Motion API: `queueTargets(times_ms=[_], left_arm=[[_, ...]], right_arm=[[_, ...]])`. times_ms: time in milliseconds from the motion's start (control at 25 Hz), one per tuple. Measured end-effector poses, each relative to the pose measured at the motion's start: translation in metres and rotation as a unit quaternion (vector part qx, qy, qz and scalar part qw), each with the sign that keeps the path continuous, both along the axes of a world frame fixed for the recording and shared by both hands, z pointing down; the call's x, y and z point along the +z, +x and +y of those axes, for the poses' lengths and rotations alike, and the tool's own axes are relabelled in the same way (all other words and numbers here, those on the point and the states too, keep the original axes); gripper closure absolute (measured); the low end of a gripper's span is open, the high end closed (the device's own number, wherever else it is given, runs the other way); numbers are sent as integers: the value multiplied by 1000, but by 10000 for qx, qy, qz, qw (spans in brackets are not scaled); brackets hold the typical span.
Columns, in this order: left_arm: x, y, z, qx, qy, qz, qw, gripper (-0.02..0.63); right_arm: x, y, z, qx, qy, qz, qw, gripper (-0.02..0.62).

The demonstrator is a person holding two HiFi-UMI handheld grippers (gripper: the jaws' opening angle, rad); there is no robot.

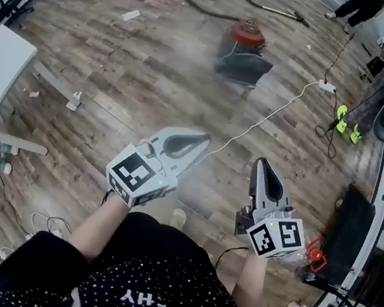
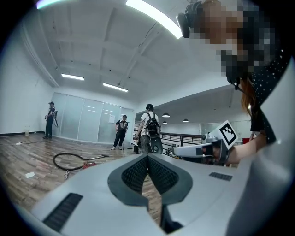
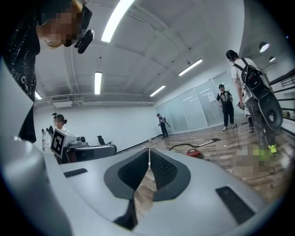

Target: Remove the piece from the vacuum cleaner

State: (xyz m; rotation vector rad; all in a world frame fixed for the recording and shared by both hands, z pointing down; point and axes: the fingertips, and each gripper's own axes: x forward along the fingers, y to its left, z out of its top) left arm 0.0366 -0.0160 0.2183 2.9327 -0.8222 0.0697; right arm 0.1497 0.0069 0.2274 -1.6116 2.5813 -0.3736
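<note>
Closed tight and empty, the left tongs (image 1: 206, 140) and right tongs (image 1: 261, 163) point across the floor toward a red vacuum cleaner (image 1: 246, 34) well ahead. A white cord (image 1: 272, 113) lying between could trip the person approaching.
</note>
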Motion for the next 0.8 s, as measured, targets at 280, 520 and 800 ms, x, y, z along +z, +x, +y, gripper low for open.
queueTargets(times_ms=[280, 520, 800], left_arm=[[15, 59, -92, 484, -82, 260, 9985, 601], [4, 108, -236, 828, -66, 377, 9958, 601], [-9, 144, -401, 1036, -183, 516, 9931, 601]], right_arm=[[28, 38, -78, 328, -215, 62, 9992, 584], [15, 70, -222, 410, -204, 73, 9989, 586], [-11, 107, -406, 318, -88, -18, 9995, 584]])
